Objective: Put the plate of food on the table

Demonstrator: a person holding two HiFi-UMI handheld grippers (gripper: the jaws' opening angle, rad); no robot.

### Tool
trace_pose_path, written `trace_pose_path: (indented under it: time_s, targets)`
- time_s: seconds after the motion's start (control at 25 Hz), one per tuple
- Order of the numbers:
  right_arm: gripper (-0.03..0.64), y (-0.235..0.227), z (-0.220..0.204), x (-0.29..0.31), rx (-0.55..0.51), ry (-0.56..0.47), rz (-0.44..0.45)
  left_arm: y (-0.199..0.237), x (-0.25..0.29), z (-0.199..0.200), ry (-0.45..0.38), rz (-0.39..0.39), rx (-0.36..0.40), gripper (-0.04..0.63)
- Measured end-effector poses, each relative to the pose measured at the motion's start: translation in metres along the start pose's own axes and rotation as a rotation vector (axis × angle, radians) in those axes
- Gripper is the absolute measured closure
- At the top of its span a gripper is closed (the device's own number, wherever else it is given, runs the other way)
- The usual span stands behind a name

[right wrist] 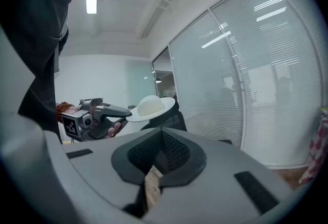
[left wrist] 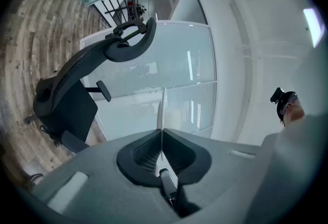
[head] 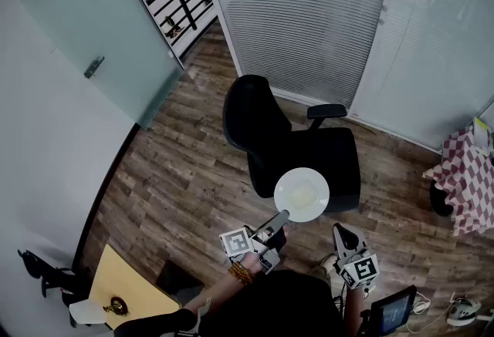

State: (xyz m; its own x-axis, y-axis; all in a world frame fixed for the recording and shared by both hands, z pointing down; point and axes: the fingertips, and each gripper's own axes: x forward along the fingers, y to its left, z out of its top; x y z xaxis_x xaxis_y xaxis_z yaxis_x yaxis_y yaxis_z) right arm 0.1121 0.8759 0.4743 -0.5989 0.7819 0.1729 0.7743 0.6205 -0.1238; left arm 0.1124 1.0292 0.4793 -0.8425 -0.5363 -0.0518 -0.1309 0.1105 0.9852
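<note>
Our left gripper (head: 279, 220) is clamped on the rim of the plate of food (head: 321, 204), held in the air over the black office chair (head: 255, 119); gripped by one edge, so we should carry it level and slowly. Our right gripper (head: 342, 234) hangs closed, empty. The chair stands in our way; a checkered cloth (head: 467, 177) lies far right

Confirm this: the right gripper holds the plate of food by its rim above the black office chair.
Not the right one: the left gripper holds the plate by its rim above the black office chair, as the head view shows.
</note>
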Motion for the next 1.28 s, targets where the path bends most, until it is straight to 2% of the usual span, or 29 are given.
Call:
trace_pose_path:
  time_s: [0.12,0.24,0.44,0.56,0.76,1.0,1.28]
  targets:
    - [0.606,0.011,-0.009,-0.015,0.077,-0.053,-0.067,0.01,-0.004,-0.008,0.094,0.028,0.026,0.583]
    - [0.603,0.007,-0.011,-0.021,0.085,-0.092,-0.114,0.018,0.011,-0.01,0.162,0.029,0.069,0.583]
    - [0.603,0.013,-0.02,-0.052,0.052,-0.054,-0.275,0.02,0.03,-0.031,0.29,-0.004,-0.003,0.583]
    - [0.603,0.008,-0.024,-0.071,0.06,-0.053,-0.366,0.014,0.041,-0.043,0.333,-0.047,-0.049,0.583]
    - [0.603,-0.017,-0.024,-0.141,0.084,-0.077,-0.486,-0.001,0.075,-0.105,0.424,-0.087,-0.038,0.583]
    - [0.603,-0.019,-0.035,-0.196,0.105,-0.084,-0.576,-0.006,0.098,-0.165,0.538,-0.106,-0.053,0.583]
    - [0.603,-0.034,-0.052,-0.254,0.141,-0.085,-0.644,-0.008,0.128,-0.217,0.599,-0.117,-0.043,0.583]
